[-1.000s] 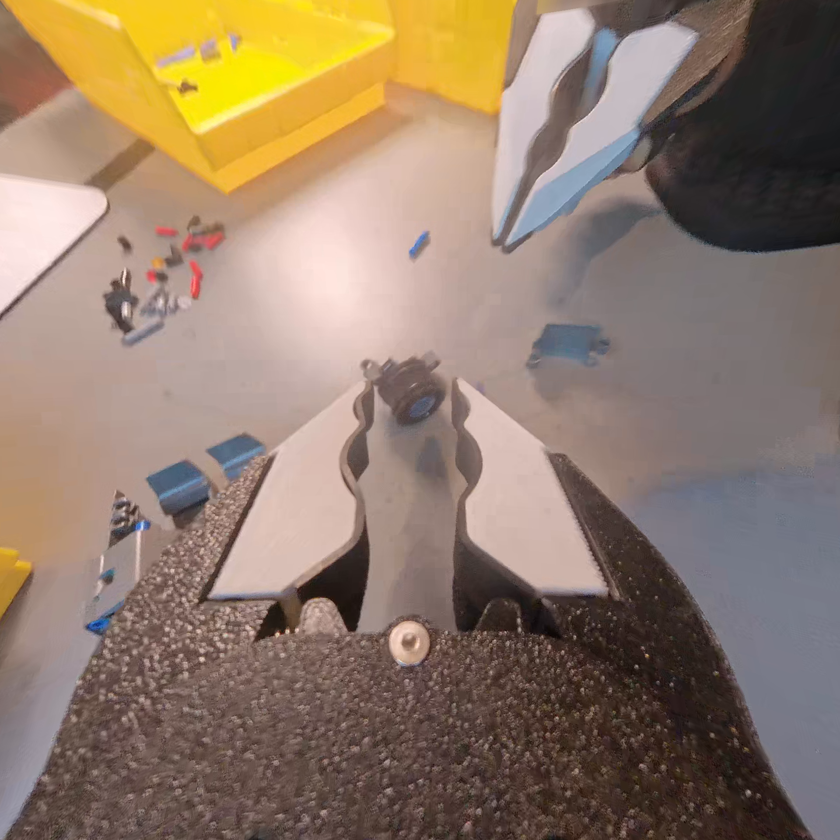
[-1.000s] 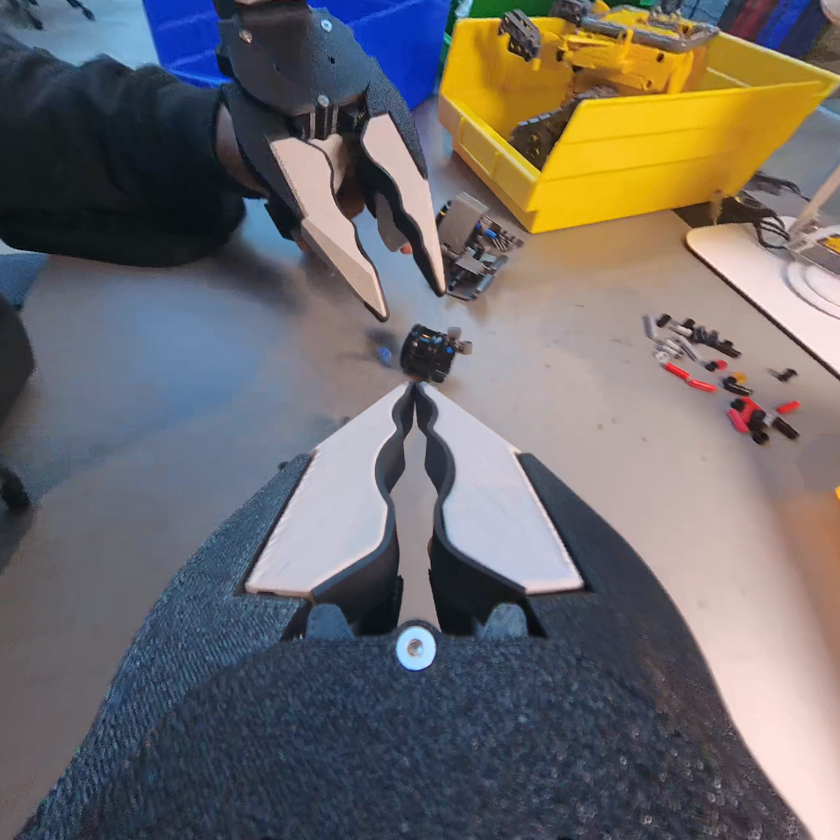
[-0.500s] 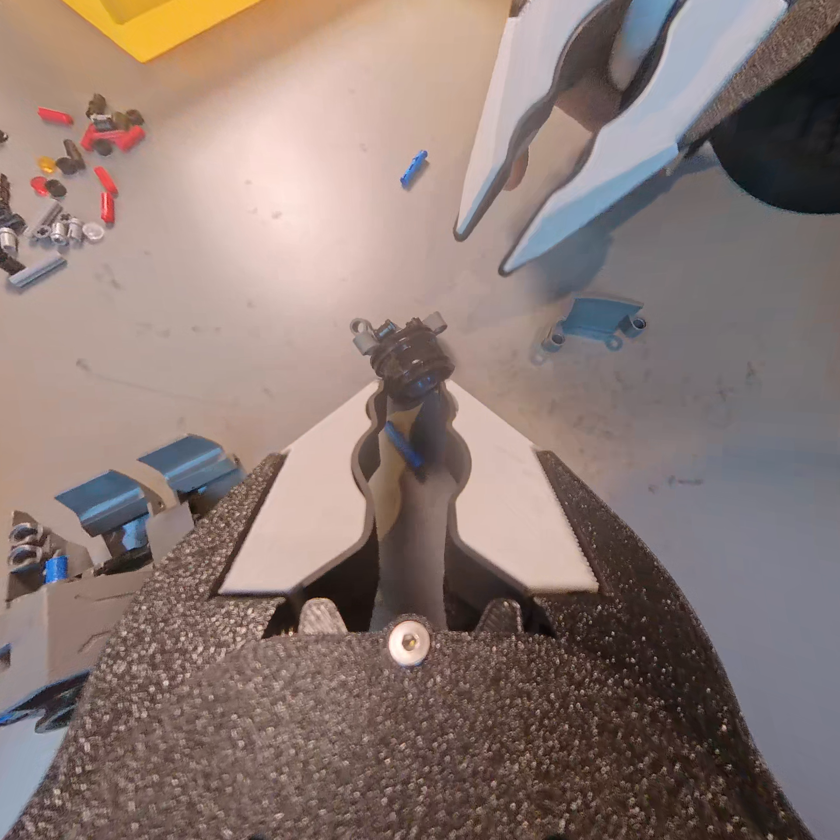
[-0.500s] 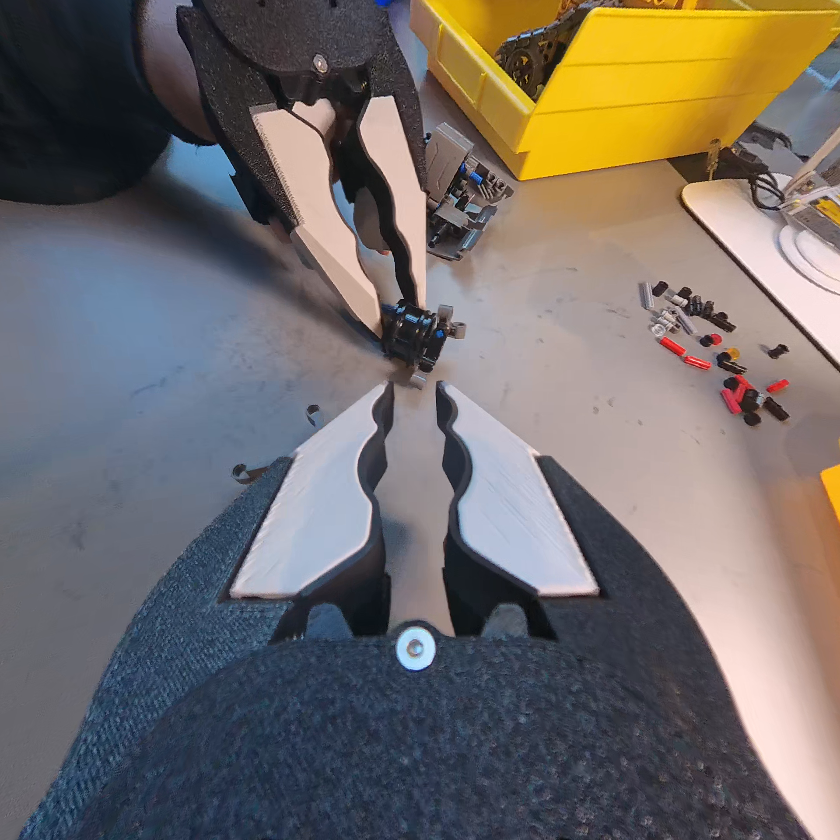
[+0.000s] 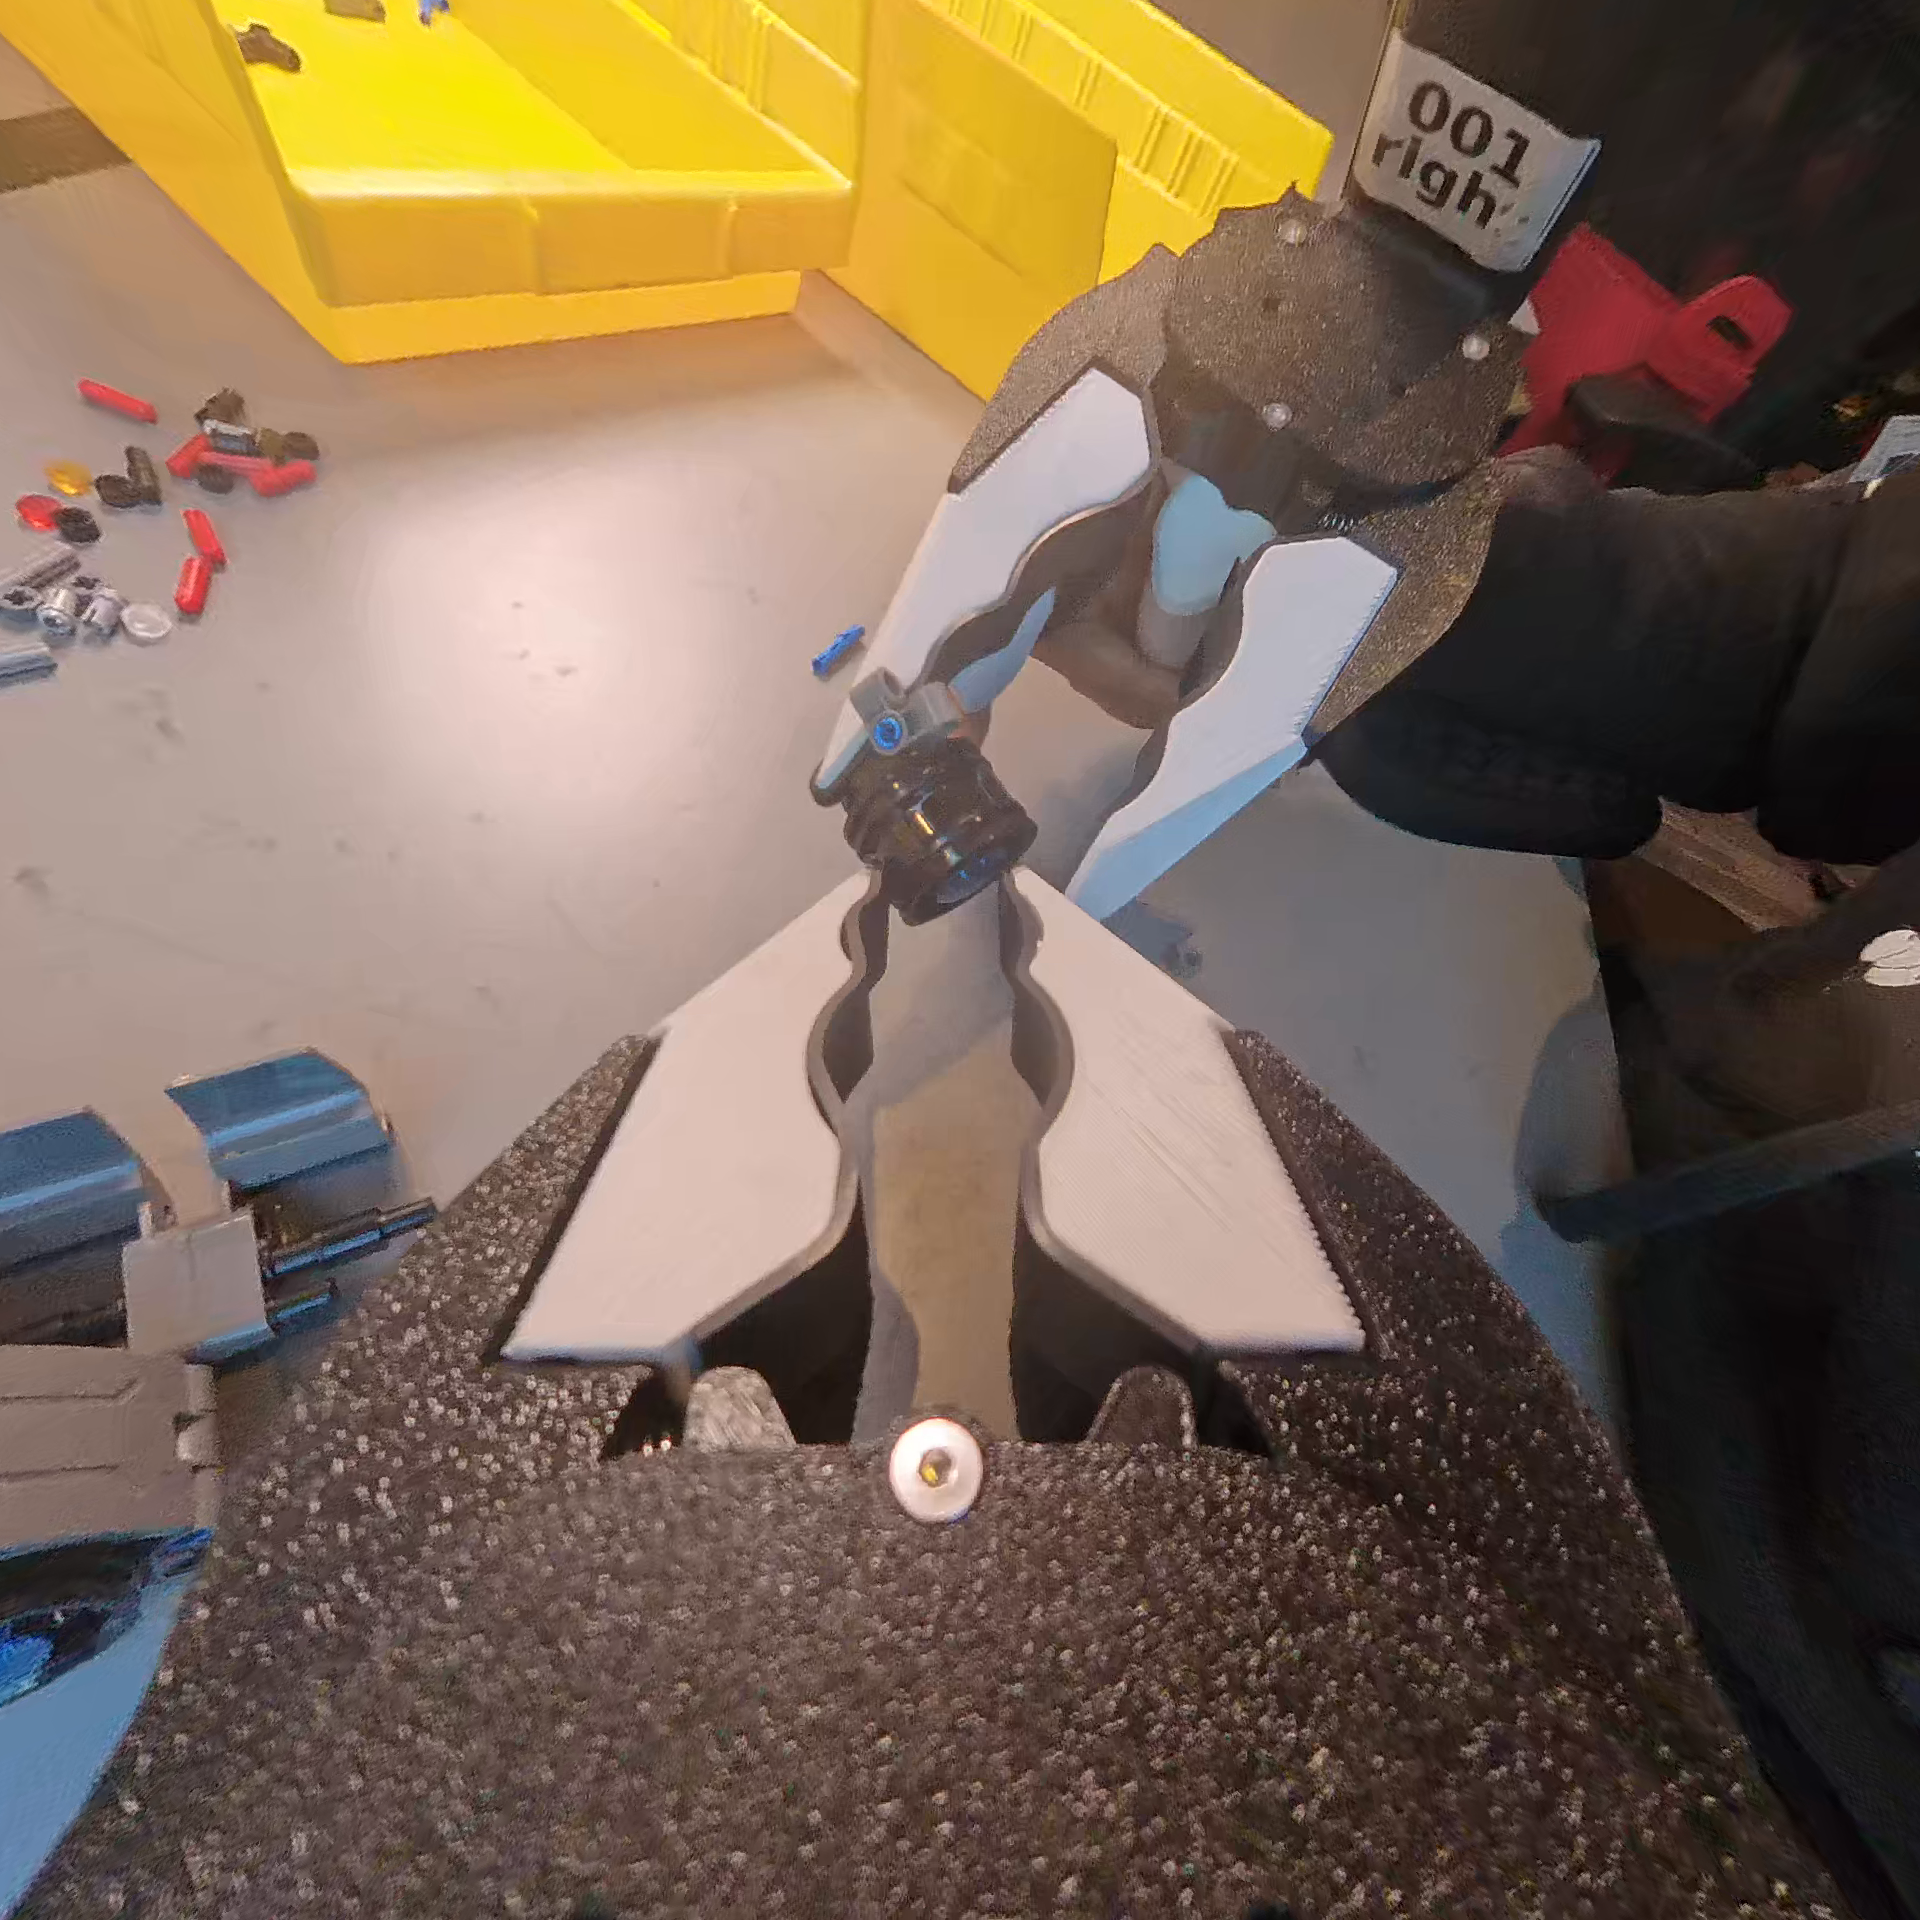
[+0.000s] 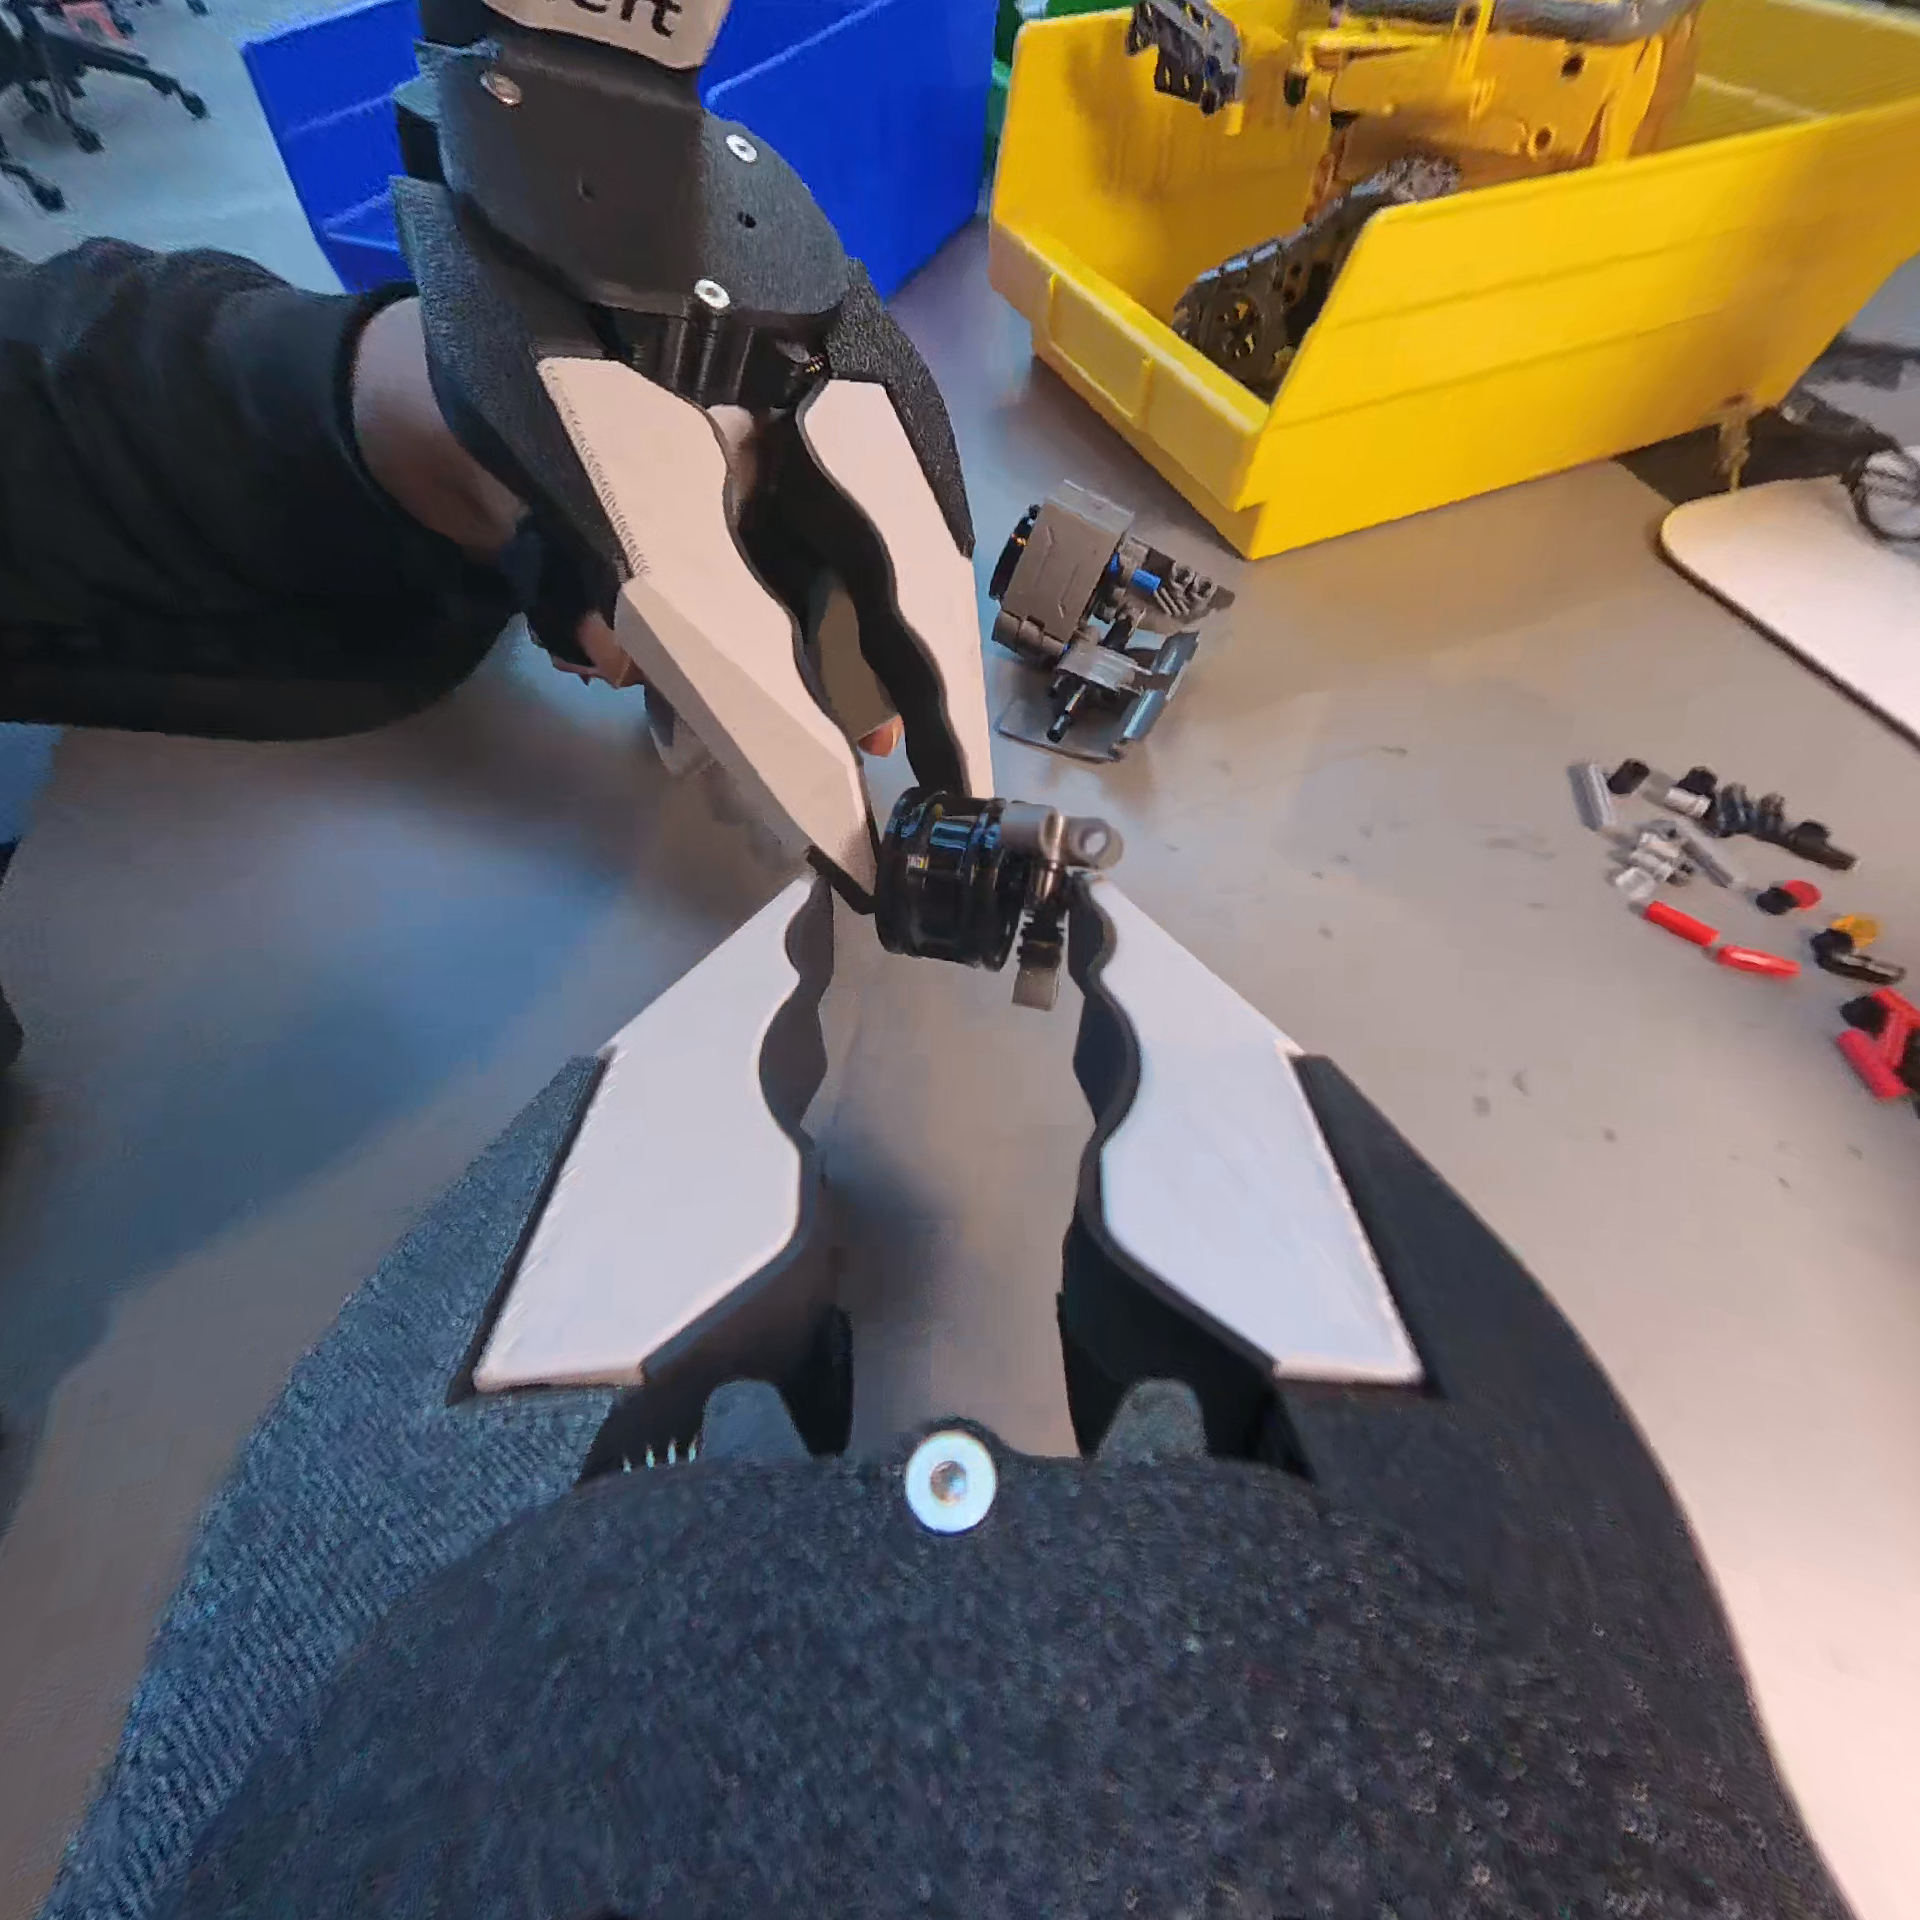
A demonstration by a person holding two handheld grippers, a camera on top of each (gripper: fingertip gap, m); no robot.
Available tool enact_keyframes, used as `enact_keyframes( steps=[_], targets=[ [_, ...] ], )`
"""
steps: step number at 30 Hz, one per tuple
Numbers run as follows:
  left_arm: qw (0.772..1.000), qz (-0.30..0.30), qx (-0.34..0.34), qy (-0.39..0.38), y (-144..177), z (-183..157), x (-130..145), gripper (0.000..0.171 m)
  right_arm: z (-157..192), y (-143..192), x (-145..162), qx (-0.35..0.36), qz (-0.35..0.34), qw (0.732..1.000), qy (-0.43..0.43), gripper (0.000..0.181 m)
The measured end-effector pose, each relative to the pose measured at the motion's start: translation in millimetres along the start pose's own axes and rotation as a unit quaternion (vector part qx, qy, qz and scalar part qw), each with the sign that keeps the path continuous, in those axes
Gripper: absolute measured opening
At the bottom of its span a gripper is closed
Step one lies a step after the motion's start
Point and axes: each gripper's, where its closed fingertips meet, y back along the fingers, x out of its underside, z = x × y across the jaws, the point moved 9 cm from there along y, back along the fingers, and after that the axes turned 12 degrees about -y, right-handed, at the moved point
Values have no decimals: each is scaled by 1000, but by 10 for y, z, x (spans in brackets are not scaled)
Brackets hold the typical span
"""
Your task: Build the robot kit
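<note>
1. Left wrist view: the left gripper [image 5: 940, 883] is closed to a narrow gap on the black wheel piece [image 5: 930, 831]. It pinches the wheel's near end with the very tips only, and the piece is tilted and looks to be clear of the grey table [image 5: 468, 748].
2. The right gripper [image 5: 954, 850] reaches in from beyond the wheel piece with its jaws spread wide, one finger on each side of it. One finger lies against the grey connector [image 5: 899, 707] on the wheel's far end. I cannot tell whether it presses on it.
3. In my judgement the left grip is shallow, so it needs steady pressure and a square hold.
4. Far beyond the wheel piece stands an open yellow bin [image 5: 561, 239]. It is nearly bare, with a few small dark and blue bits at its far end. A second yellow bin [image 5: 1039, 187] stands beside it, and its inside is hidden.
5. Left of the wheel piece lie loose red, black and grey parts [image 5: 135, 499]. A blue pin [image 5: 836, 651] lies just beyond it.
6. Right wrist view: the wheel piece sits between the right gripper's parted fingertips, gripped by neither, while the left gripper's tips clamp its left face.
7. Beyond and right of the wheel piece, a yellow tub [image 6: 1455, 343] holds a yellow-and-black model with tracks.
8. Beyond the wheel piece is a blue bin [image 6: 831, 125] whose contents are out of sight. A grey sub-assembly [image 6: 1091, 623] lies nearer.
</note>
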Motion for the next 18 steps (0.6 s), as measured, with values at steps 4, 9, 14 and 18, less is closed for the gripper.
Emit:
enact_keyframes(
  steps=[4, 9, 14, 18],
  targets=[
    [1000, -20, 19, 6, 23, -37, 1, 20, 56, 42, -3, 1, -25, 997, 68, 44],
    [999, -22, 32, -3, 30, -78, 15, 21, 155, 72, -4, 25, -32, 987, 156, 43],
    [998, -33, 30, -45, 102, -129, -13, 27, 166, 122, 10, 13, -41, 987, 153, 36],
    [997, -59, 34, -43, 184, -135, -34, 25, 157, 165, 12, 19, -48, 986, 157, 31]
  ],
)
